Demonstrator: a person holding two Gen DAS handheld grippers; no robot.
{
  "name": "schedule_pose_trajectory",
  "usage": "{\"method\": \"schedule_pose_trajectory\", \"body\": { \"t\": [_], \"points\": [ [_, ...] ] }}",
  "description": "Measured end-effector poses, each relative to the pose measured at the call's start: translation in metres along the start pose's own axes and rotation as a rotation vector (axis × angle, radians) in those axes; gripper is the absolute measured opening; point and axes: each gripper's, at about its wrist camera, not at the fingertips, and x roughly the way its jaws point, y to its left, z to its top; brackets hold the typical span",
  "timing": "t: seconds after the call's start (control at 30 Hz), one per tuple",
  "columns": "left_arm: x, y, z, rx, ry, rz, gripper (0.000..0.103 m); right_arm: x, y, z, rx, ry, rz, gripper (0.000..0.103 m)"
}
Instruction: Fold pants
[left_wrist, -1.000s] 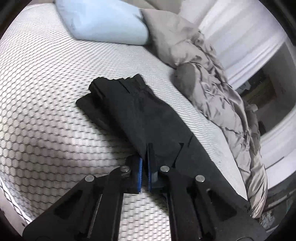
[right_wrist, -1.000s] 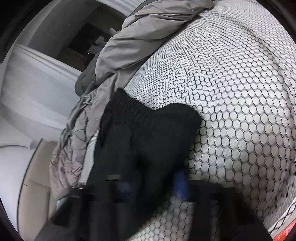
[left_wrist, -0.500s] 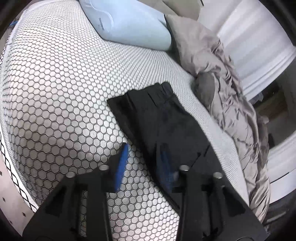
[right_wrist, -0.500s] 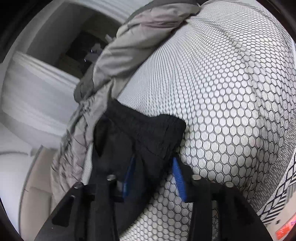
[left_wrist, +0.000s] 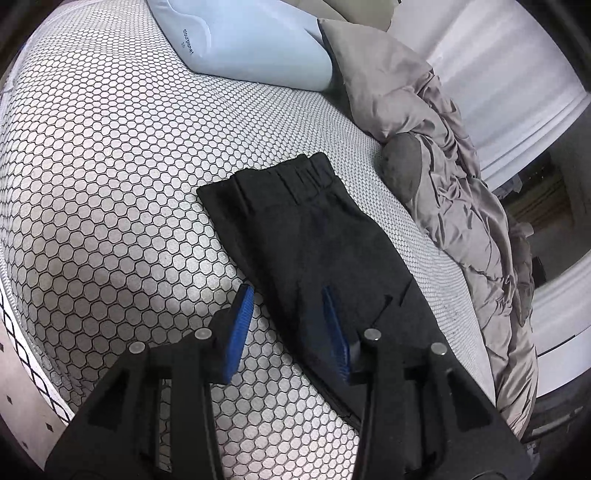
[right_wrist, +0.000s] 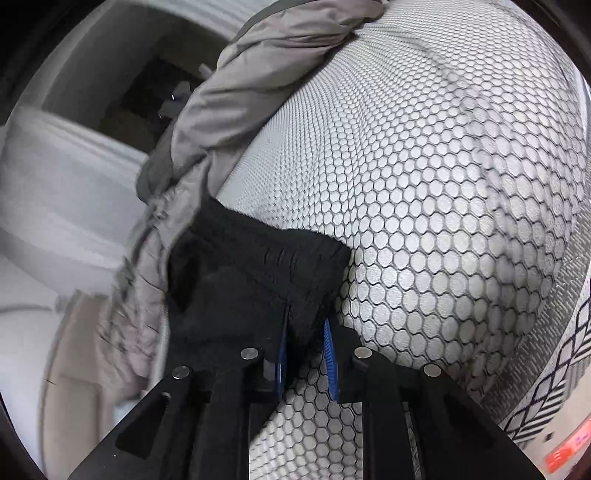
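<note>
Left claw (left_wrist: 288, 325): jaws apart, just opened off the pants (left_wrist: 314, 236), astride their near edge, gripping nothing. Right claw (right_wrist: 304, 354): just narrowed, pinching a waistband corner. Pants folded flat near the bed's (left_wrist: 110, 147) duvet-side edge; next fold likely starting.

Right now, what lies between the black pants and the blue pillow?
Only bare honeycomb mattress between pants and pillow, seen in the left wrist view.
</note>
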Motion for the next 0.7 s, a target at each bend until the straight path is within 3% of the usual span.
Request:
{"method": "schedule_pose_trajectory", "body": {
  "t": [0.03, 0.07, 0.1, 0.17, 0.23, 0.33, 0.4, 0.43, 0.57, 0.7],
  "points": [
    [0.000, -0.003, -0.001, 0.010, 0.001, -0.002, 0.035, -0.010, 0.004, 0.001, -0.020, -0.054, -0.026, 0.034],
    [0.000, -0.007, -0.001, 0.026, 0.002, -0.002, 0.035, -0.021, 0.008, 0.000, -0.046, -0.116, -0.050, 0.049],
    [0.000, -0.010, -0.003, 0.036, 0.002, -0.003, 0.035, -0.035, 0.014, 0.001, -0.074, -0.204, -0.053, 0.058],
    [0.001, -0.021, -0.007, 0.067, 0.003, -0.011, 0.040, -0.044, 0.025, 0.009, -0.126, -0.248, -0.029, 0.060],
    [0.001, -0.032, -0.012, 0.105, 0.007, -0.029, 0.045, -0.034, 0.043, 0.023, -0.206, -0.201, -0.026, 0.060],
    [0.000, -0.055, -0.021, 0.181, 0.001, -0.044, 0.048, -0.003, 0.069, 0.039, -0.341, -0.059, 0.015, 0.060],
    [0.000, -0.069, -0.027, 0.225, -0.001, -0.067, 0.062, 0.024, 0.086, 0.048, -0.417, 0.009, -0.004, 0.060],
    [0.000, -0.075, -0.030, 0.247, 0.002, -0.075, 0.063, 0.037, 0.095, 0.052, -0.444, 0.032, -0.009, 0.060],
    [-0.004, -0.091, -0.038, 0.314, -0.016, -0.032, 0.071, 0.084, 0.110, 0.079, -0.484, 0.124, -0.016, 0.061],
    [-0.010, -0.087, -0.035, 0.307, -0.048, -0.017, 0.073, 0.128, 0.117, 0.096, -0.559, 0.186, -0.054, 0.061]
  ]
}}
